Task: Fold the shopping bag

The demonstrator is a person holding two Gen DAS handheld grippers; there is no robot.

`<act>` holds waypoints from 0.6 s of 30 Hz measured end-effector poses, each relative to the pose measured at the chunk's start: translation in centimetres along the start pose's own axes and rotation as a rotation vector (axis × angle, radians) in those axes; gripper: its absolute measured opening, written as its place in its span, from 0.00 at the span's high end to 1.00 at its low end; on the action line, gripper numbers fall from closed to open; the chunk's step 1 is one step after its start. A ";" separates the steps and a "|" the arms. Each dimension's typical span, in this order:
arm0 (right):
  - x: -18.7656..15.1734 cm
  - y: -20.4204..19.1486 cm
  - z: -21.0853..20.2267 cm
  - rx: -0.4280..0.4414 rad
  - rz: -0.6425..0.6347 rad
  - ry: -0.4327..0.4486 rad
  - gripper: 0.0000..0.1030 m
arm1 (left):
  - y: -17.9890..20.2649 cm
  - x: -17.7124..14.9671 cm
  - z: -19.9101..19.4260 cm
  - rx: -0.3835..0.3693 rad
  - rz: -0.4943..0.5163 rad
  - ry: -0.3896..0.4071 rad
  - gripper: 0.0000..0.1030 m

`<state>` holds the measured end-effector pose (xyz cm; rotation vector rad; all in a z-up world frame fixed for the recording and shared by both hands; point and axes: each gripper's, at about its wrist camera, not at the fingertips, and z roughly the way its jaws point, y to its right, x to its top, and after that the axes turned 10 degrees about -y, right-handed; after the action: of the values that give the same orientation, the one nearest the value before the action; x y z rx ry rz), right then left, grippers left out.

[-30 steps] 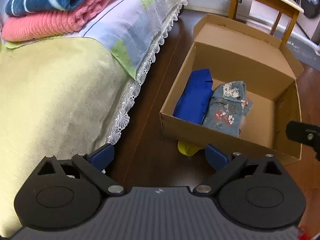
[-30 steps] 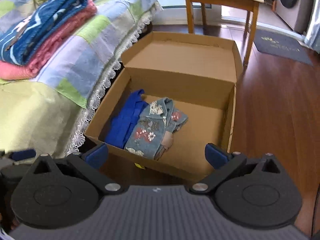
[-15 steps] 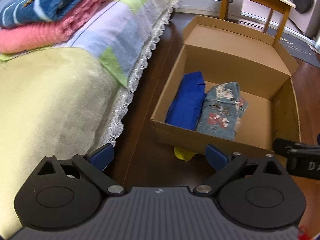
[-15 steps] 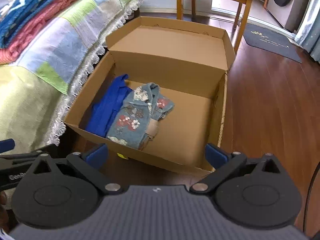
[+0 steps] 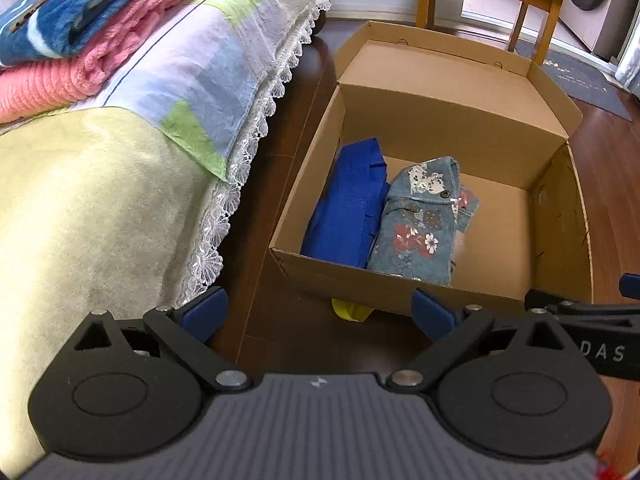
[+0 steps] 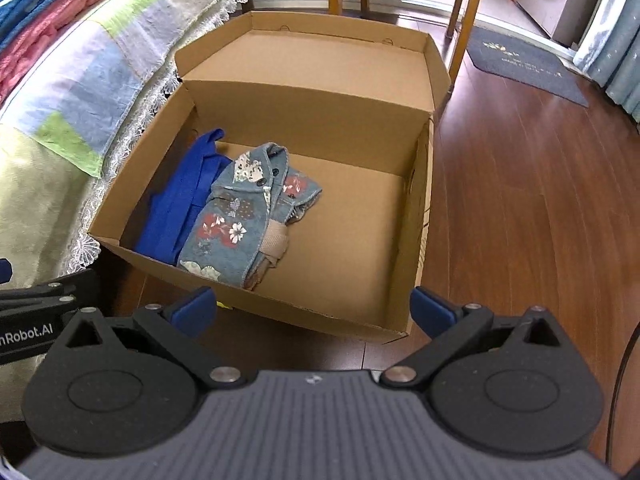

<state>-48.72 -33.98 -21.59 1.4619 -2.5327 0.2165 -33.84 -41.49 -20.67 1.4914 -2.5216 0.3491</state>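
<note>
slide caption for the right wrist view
Open right gripper above a cardboard box holding folded blue and floral bags.

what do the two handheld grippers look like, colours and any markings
Both look alike: the left gripper and right gripper each have a grey ribbed body, black linkage arms with silver pivot pins, two round black housings and blue fingertip pads. White lettering runs along their black sides, only partly readable: "DAS" on the right gripper, "nRobot.AI" on the left. A thin dark cable hangs by the right gripper.
</note>
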 end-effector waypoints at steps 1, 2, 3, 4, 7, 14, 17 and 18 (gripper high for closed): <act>0.0 0.0 0.1 -0.003 0.003 -0.002 0.01 | 0.1 0.1 0.1 -0.001 0.000 -0.003 0.04; 0.0 0.1 0.2 -0.006 0.005 -0.004 0.01 | 0.2 0.1 0.2 -0.005 0.001 -0.008 0.04; 0.0 0.1 0.3 -0.009 0.008 -0.006 0.01 | 0.3 0.2 0.4 -0.009 0.004 -0.013 0.04; 0.1 0.2 0.3 -0.013 0.011 -0.009 0.01 | 0.5 0.3 0.5 -0.011 0.011 -0.015 0.04; 0.1 0.3 0.6 -0.022 0.019 -0.015 0.01 | 0.9 0.5 0.7 -0.008 0.031 -0.012 0.04; 0.2 0.5 1.5 -0.041 0.031 -0.032 0.01 | 1.0 1.1 1.0 -0.019 0.021 -0.009 0.04; 0.3 0.5 2.0 -0.047 0.025 -0.047 0.01 | 0.8 1.4 1.1 -0.030 0.008 -0.011 0.04; 0.3 0.5 2.1 -0.049 0.024 -0.049 0.01 | 0.7 1.4 1.2 -0.034 0.003 -0.012 0.04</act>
<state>-49.53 -34.45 -23.55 1.4365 -2.5761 0.1225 -35.21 -42.68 -21.46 1.4814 -2.5265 0.2968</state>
